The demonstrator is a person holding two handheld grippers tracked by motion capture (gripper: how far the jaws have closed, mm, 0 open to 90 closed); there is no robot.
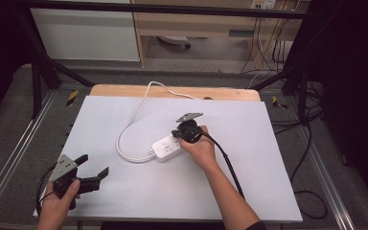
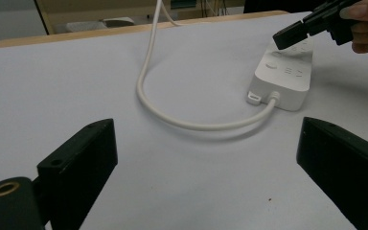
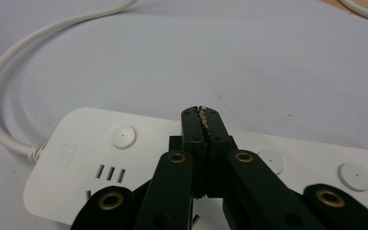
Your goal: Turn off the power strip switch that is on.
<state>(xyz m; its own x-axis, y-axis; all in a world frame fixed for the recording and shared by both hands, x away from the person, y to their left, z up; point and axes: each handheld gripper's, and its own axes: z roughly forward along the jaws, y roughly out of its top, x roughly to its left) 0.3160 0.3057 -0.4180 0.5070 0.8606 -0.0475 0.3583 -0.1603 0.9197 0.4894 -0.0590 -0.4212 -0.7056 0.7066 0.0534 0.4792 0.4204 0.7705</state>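
- White rectangular plastic power strip [image 1: 166, 147]: lies flat near the centre of the pale grey tabletop sheet [image 1: 249, 172], its long axis running from about 7 o'clock to 1 o'clock in the high view. The top face carries round push buttons [image 3: 124, 136] and slotted sockets.
- White round power cord [image 1: 124, 132]: leaves the strip's end toward 8 o'clock, loops out toward 9 o'clock, then curves up toward 12 o'clock and passes over the light wooden table edge [image 1: 124, 90]. The slack loop suggests the strip is free to slide if pushed.
- Right gripper [image 1: 181, 132]: held in the person's right hand [image 1: 201, 148], it sits over the strip's 1 o'clock half. In the right gripper view its two black jaws are pressed together with no gap and nothing between them, the joined tip poised over the top face between two round buttons. Whether the tip touches the plastic cannot be told. A closed tip gives a narrow, stiff point, probably suited to pressing a button.
- Left gripper [image 1: 95, 173]: held in the person's left hand [image 1: 57, 203] near the sheet's 7 o'clock corner, well apart from the strip. Its jaws stand wide apart and empty, with bare sheet between them in the left gripper view. It faces the strip, likely parked ready to steady it.
- Black cable [image 1: 227, 165]: trails from the right gripper back along the forearm toward 5 o'clock, clear of the strip.
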